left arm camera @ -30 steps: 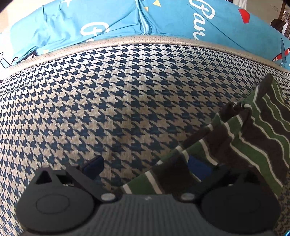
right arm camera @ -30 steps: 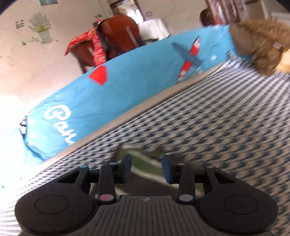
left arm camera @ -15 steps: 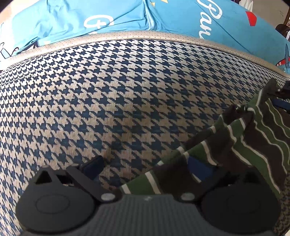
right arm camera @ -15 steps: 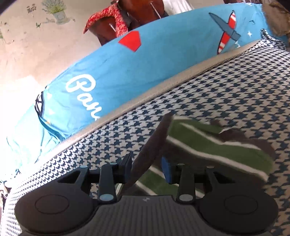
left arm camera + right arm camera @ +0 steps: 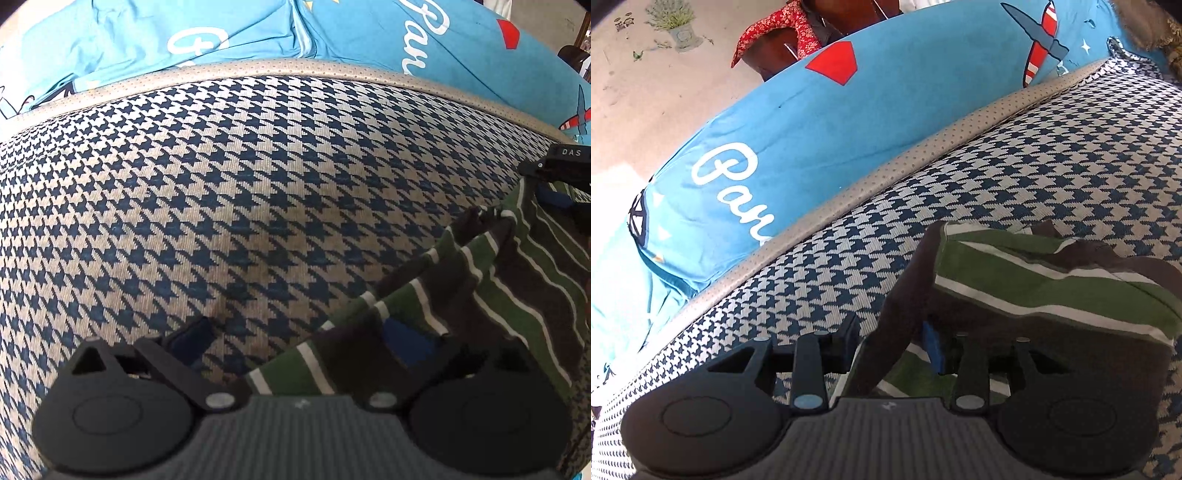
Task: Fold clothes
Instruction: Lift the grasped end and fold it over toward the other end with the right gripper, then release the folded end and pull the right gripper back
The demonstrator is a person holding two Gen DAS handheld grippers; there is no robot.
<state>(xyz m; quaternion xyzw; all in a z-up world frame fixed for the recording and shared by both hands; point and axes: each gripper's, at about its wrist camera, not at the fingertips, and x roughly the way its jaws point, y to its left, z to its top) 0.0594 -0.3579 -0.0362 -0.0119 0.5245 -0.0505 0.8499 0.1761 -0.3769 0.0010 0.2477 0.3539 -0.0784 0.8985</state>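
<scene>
Jaws of the left gripper (image 5: 295, 343) stand wide apart; the left blue pad sits over bare houndstooth, while the right pad lies partly under a fold of the striped garment (image 5: 491, 295), so cloth crosses the gap without being pinched. The right gripper (image 5: 892, 339) has its jaws parted less widely, with a dark brown edge of the same garment (image 5: 1034, 284) rising between the pads; whether the pads actually press it I cannot tell. In the right wrist view the cloth, banded green, brown and white, is bunched just ahead and to the right of the fingers. In the left wrist view it spreads from the gripper's right side toward the far right edge, where the right gripper (image 5: 565, 173) touches its upper corner. All of this rests on a houndstooth mattress (image 5: 240, 184) with a beige perforated border. Beyond that border lies a blue printed sheet (image 5: 812, 129) with white script and a red shape. Farther back stands a wooden chair (image 5: 812, 40) draped in red floral fabric.
</scene>
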